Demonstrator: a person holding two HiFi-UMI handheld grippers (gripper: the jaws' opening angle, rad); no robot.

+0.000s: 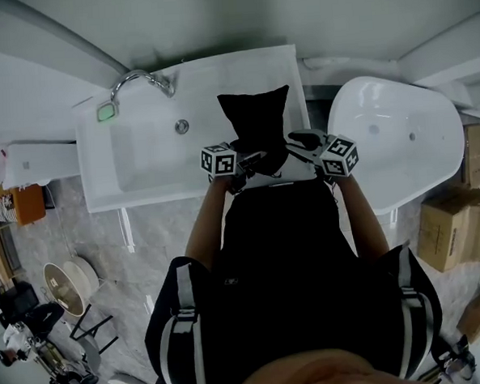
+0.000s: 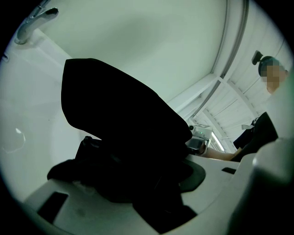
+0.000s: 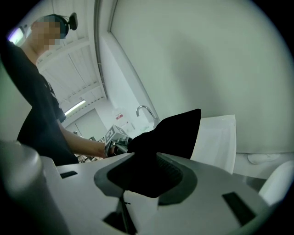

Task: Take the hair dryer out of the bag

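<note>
Head view, left to right: white sink (image 1: 141,165); left gripper (image 1: 246,164) jaws wide yet seemingly clamped round bulky lower part of black bag (image 1: 256,117); bag stands over sink's right counter; right gripper (image 1: 300,143) jaws spread, bag cloth lying loose between, unpinched. No hair dryer visible, presumably inside bag. Likely rigid, smooth plastic, moderately heavy; cloth soft, slippery. Best hold: handle, not cord.
</note>
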